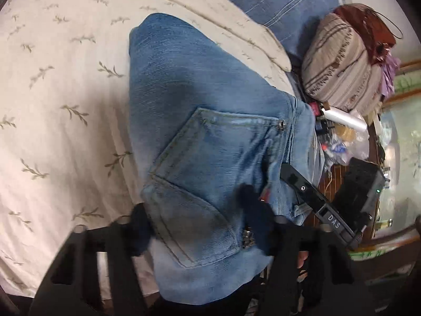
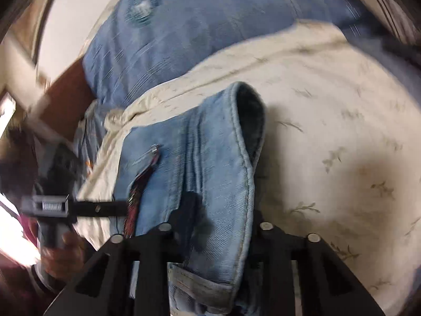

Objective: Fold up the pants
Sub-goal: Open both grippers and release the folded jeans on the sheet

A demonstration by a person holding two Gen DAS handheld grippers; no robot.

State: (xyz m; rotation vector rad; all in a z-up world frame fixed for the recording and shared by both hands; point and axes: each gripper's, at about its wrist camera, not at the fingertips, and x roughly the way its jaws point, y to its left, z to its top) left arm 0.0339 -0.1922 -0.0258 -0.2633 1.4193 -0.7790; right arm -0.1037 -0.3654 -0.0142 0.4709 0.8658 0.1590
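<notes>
Light blue jeans [image 1: 200, 121] lie on a cream leaf-print bedsheet [image 1: 65, 84], back pocket [image 1: 210, 158] up. My left gripper [image 1: 200, 226] is shut on the jeans' waist end; the denim bunches between its fingers. The right gripper also shows in the left wrist view [image 1: 297, 184], at the jeans' right edge. In the right wrist view my right gripper [image 2: 221, 223] is shut on the jeans [image 2: 210, 158], whose hemmed edge [image 2: 247, 131] curls up ahead of it. The left gripper [image 2: 79, 206] shows at the left, held by a hand.
A blue striped pillow [image 1: 276, 2] lies at the bed's head, also in the right wrist view [image 2: 197, 34]. A brown striped bundle [image 1: 339, 63], a white bottle [image 1: 344, 118] and clutter sit on a wooden bedside surface to the right.
</notes>
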